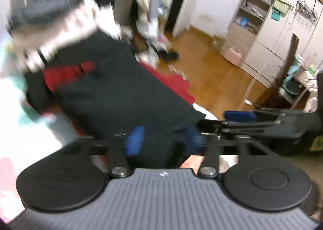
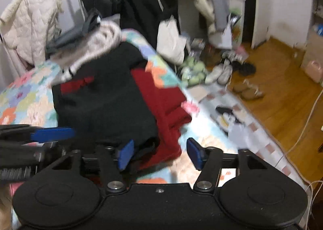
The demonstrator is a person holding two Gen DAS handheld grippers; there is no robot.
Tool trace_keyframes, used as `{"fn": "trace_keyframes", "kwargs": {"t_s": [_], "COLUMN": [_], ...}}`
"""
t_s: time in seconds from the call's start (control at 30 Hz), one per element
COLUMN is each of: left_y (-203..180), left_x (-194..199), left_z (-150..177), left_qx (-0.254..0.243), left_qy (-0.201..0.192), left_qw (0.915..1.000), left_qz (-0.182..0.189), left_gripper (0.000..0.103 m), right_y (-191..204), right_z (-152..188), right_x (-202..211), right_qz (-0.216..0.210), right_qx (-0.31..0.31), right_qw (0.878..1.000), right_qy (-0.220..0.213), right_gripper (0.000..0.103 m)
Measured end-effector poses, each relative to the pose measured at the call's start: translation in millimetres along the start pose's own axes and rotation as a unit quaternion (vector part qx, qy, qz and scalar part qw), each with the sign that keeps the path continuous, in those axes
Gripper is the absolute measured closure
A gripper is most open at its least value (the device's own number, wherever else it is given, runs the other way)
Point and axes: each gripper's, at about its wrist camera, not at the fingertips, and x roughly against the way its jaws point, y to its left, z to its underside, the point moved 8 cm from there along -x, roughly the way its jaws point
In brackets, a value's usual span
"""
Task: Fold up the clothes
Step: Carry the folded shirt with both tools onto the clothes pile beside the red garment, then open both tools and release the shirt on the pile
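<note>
A black garment [image 2: 105,96] lies flat on the flowered bedspread [image 2: 26,96], with a red garment [image 2: 161,107] under it, showing along its 3 o'clock edge. The left gripper [image 1: 163,139] sits at the black cloth's near hem, blue pads spread with dark fabric between them; whether it has hold, I cannot tell. The right gripper [image 2: 159,154] stands wide, its left pad against the hem, gripping nothing. At 2 o'clock, shoes [image 2: 222,72] lie on the wooden floor [image 2: 282,92].
</note>
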Motion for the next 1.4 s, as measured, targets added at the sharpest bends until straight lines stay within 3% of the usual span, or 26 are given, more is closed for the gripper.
{"fn": "trace_keyframes", "kwargs": {"t_s": [0.03, 0.1, 0.13, 0.27, 0.37, 0.43, 0.5, 0.73, 0.93, 1.2, 1.4], "left_y": [-1.4, -0.4, 1.3, 4.2, 10.2, 15.0, 15.4, 17.7, 19.1, 20.5, 17.0], "left_x": [12.1, 31.6, 38.8, 52.8, 57.9, 65.0, 68.3, 73.0, 67.0, 54.7, 48.3], "left_z": [-2.3, -4.5, -3.9, 0.2, 1.8, 1.8, 3.3, 16.6, 25.4, 32.8, 34.4], "left_qx": [-0.008, -0.011, -0.008, -0.014, 0.001, 0.031, 0.036, 0.010, 0.004, 0.033, 0.037], "left_qy": [-0.031, -0.073, -0.082, -0.089, -0.062, -0.061, -0.056, -0.048, -0.025, 0.003, 0.009], "left_qw": [0.9993, 0.9947, 0.9919, 0.9848, 0.9848, 0.9842, 0.9844, 0.9815, 0.9833, 0.9861, 0.9846], "left_qz": [-0.021, -0.071, -0.097, -0.149, -0.162, -0.163, -0.163, -0.185, -0.180, -0.163, -0.171], "left_gripper": [0.000, 0.000, 0.000, 0.000, 0.000, 0.000, 0.000, 0.000, 0.000, 0.000, 0.000], "right_y": [1.3, 4.6, 6.8, 19.5, 29.3, 32.7, 34.9, 35.2, 39.8, 39.6, 33.7], "right_z": [-3.3, -5.7, -5.8, -1.5, 3.4, 6.2, 8.8, 9.4, 6.2, 1.5, 6.3], "right_x": [5.4, 10.5, 10.4, 6.4, 2.2, -0.9, -1.7, 6.9, 21.4, 26.5, 18.0], "right_qz": [0.000, 0.007, 0.012, 0.025, 0.043, 0.074, 0.089, 0.077, 0.065, 0.049, 0.051], "right_qx": [-0.001, 0.009, 0.018, 0.052, 0.080, 0.107, 0.120, 0.120, 0.126, 0.114, 0.109], "right_qw": [1.000, 1.000, 1.000, 0.998, 0.995, 0.990, 0.987, 0.988, 0.989, 0.992, 0.992], "right_qy": [-0.007, -0.006, -0.001, 0.026, 0.042, 0.048, 0.053, 0.053, 0.038, 0.027, 0.040], "right_gripper": [0.031, 0.018, 0.017, 0.017, 0.016, 0.008, 0.007, 0.007, 0.007, 0.007, 0.007]}}
